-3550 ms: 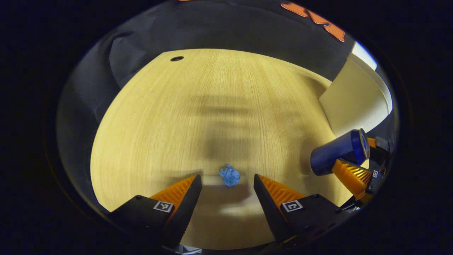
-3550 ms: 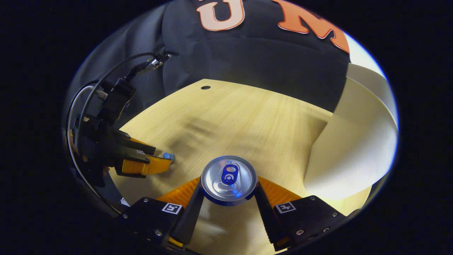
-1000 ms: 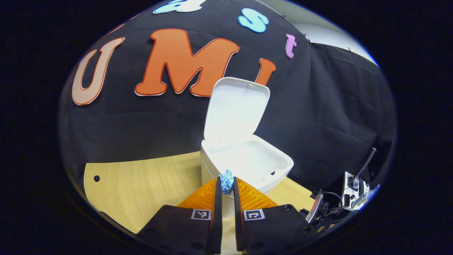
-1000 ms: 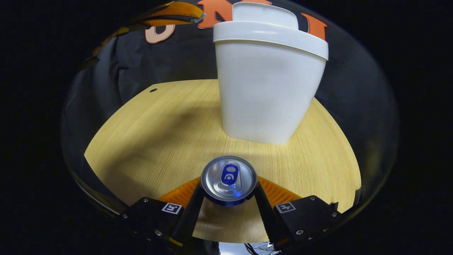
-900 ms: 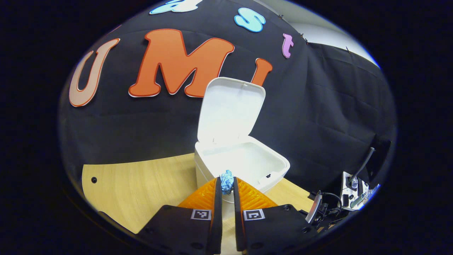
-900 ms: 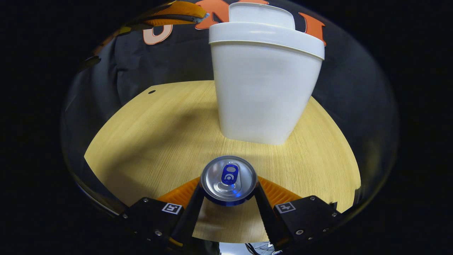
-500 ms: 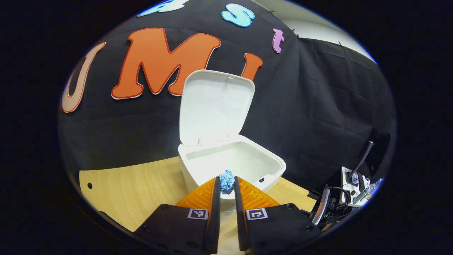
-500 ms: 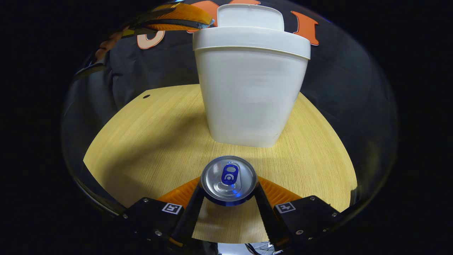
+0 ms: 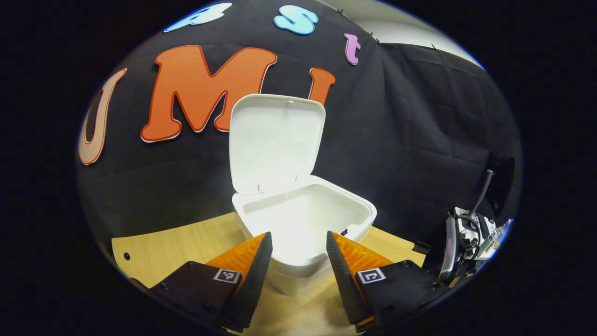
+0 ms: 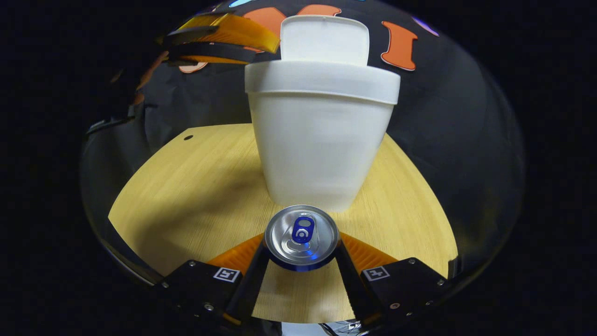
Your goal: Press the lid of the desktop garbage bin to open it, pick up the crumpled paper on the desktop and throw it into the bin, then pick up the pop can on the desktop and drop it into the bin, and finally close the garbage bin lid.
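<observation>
The white bin [image 9: 303,224] stands on the wooden desktop [image 9: 186,242] with its lid [image 9: 275,140] tipped up and back. My left gripper [image 9: 296,242] hangs open just over the bin's near rim, with nothing between its fingers. In the right gripper view the bin [image 10: 322,135] stands straight ahead, and the left gripper [image 10: 224,35] shows high at the upper left by the bin's rim. My right gripper [image 10: 301,254] is shut on the pop can [image 10: 301,237], whose silver top with a blue tab faces the camera, low over the desktop [image 10: 186,196] in front of the bin.
A small hole [image 10: 188,137] marks the desktop's far left part. Cables and a stand with equipment [image 9: 466,233] sit off the desk's right edge in the left gripper view. The black cloth wall rises right behind the bin.
My left gripper has opened over the bin and the blue crumpled paper has left its fingers. The right gripper holding the can has come a little closer to the bin.
</observation>
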